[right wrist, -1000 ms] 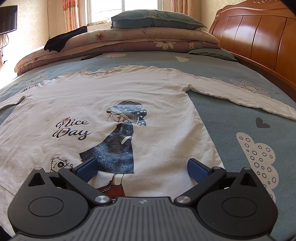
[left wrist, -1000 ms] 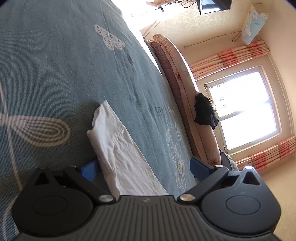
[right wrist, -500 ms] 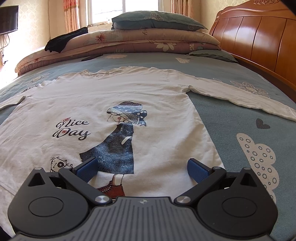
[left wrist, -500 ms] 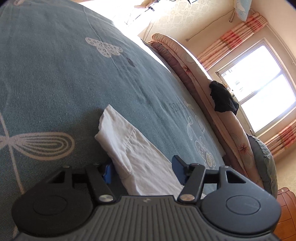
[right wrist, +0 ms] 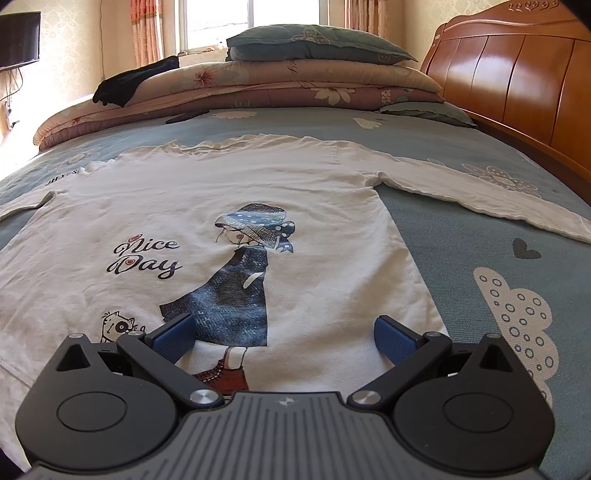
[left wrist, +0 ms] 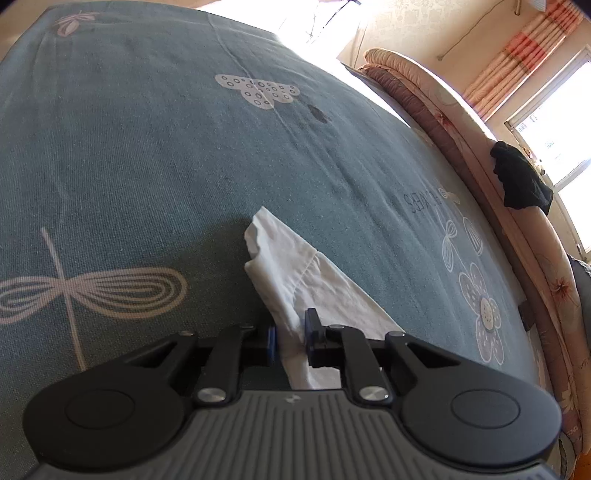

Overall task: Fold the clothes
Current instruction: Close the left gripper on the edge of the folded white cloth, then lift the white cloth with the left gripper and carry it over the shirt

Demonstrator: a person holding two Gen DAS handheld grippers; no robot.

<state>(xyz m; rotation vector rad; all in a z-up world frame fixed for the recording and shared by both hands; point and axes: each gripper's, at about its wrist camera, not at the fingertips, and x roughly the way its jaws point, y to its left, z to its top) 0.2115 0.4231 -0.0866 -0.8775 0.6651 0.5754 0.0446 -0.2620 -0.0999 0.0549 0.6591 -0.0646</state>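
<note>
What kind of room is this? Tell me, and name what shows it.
A home bedroom, most likely. A white shirt lies spread on a bed with a teal patterned sheet, a wooden headboard stands at its end, and folded quilts topped by a pillow are stacked before a curtained window.

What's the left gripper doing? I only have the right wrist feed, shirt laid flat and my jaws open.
Observer: The left gripper is shut on the sleeve, near its cuff.
Operator: Is the cuff lifted?
Observer: Cannot tell; the cuff end sticks out past the fingertips over the bedsheet.
Operator: Anything near it?
Observer: No; the black garment lies apart on the rolled quilt.
</note>
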